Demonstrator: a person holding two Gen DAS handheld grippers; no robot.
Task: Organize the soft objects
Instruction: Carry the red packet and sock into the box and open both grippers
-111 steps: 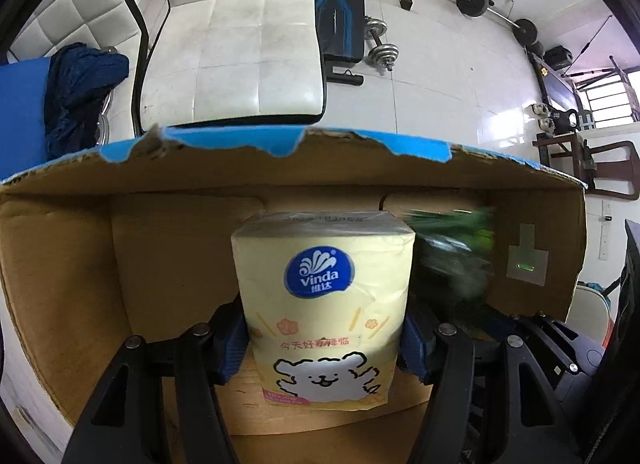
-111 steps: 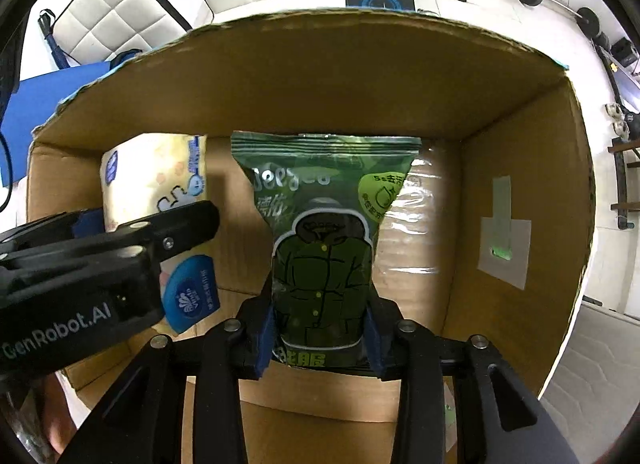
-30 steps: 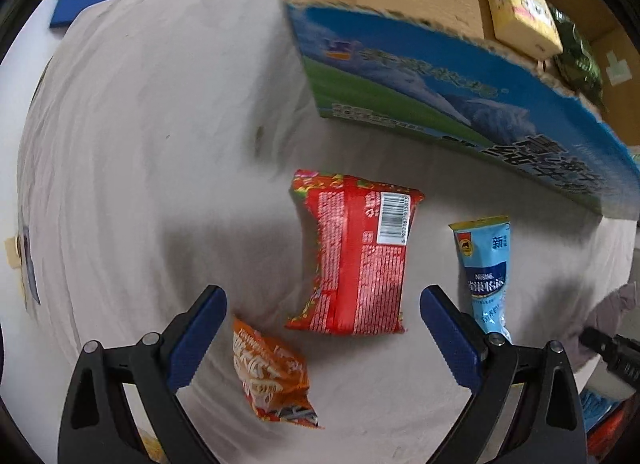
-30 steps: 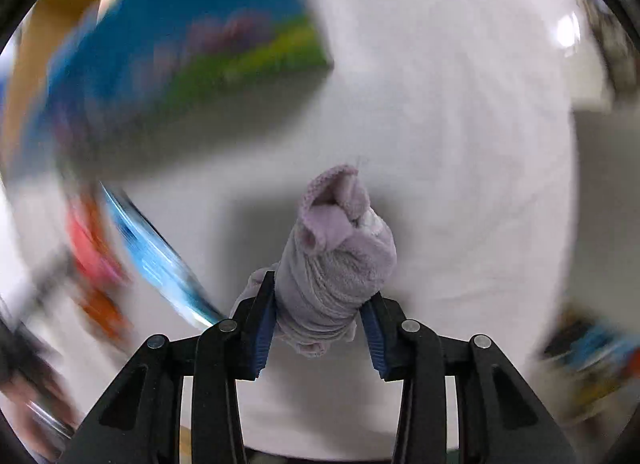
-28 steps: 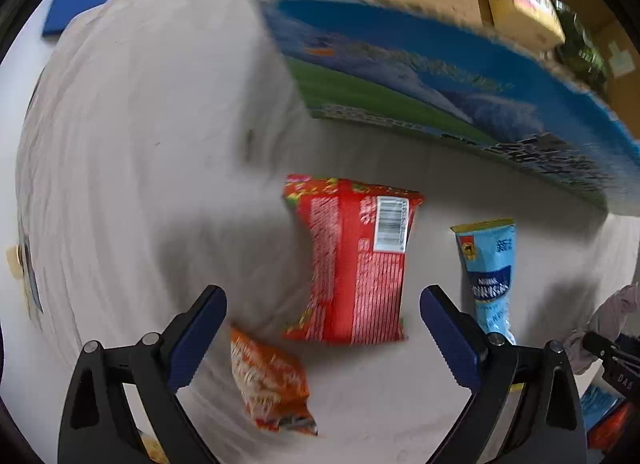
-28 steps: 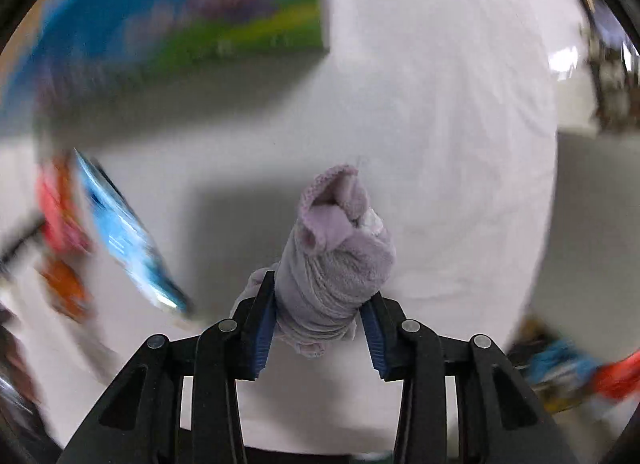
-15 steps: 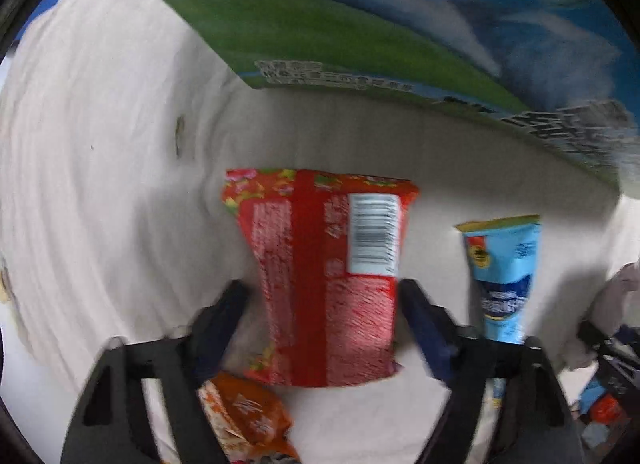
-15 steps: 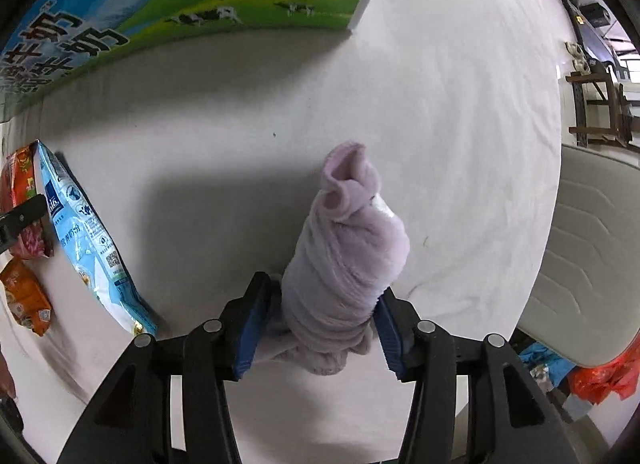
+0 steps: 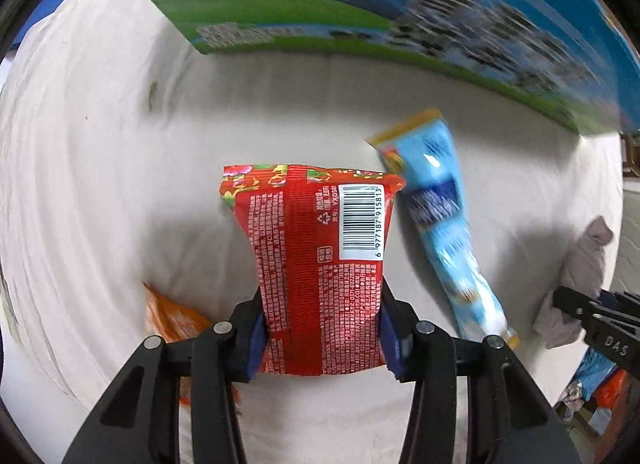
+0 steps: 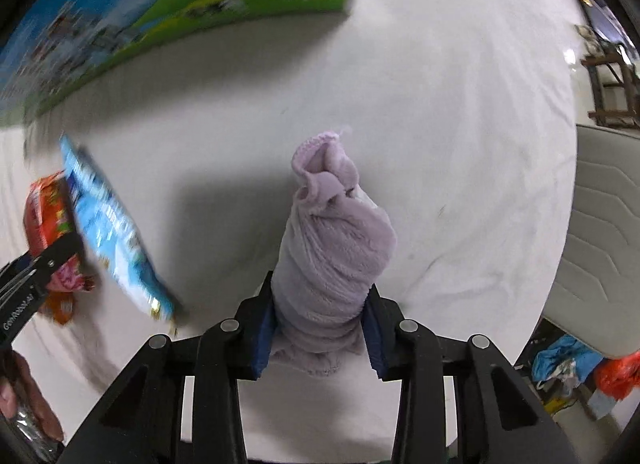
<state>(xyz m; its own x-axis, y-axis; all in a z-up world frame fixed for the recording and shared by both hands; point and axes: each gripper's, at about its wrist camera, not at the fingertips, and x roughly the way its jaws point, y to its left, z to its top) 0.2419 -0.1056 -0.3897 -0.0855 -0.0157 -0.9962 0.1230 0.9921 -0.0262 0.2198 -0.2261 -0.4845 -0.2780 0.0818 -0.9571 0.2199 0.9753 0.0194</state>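
Note:
My left gripper [image 9: 322, 338] is shut on a red snack packet [image 9: 316, 264], barcode side up, held just above the white cloth. My right gripper [image 10: 320, 330] is shut on a rolled lilac towel [image 10: 330, 252] that stands upright between the pads. The towel also shows at the right edge of the left wrist view [image 9: 580, 284]. A light blue tube-shaped packet [image 9: 444, 232] lies on the cloth between the two grippers and shows in the right wrist view [image 10: 108, 232]. The cardboard box [image 9: 360, 3] with blue and green printed sides stands beyond them.
A small orange packet [image 9: 172, 320] lies on the cloth left of my left gripper. The white-clothed round table [image 10: 460, 111] ends at the right, where a white padded chair [image 10: 604, 240] stands. Coloured bags [image 10: 580, 368] lie on the floor below.
My left gripper has closed on the red packet and lifted it slightly. My right gripper keeps hold of the towel and has shifted; the blue packet now lies closer in view.

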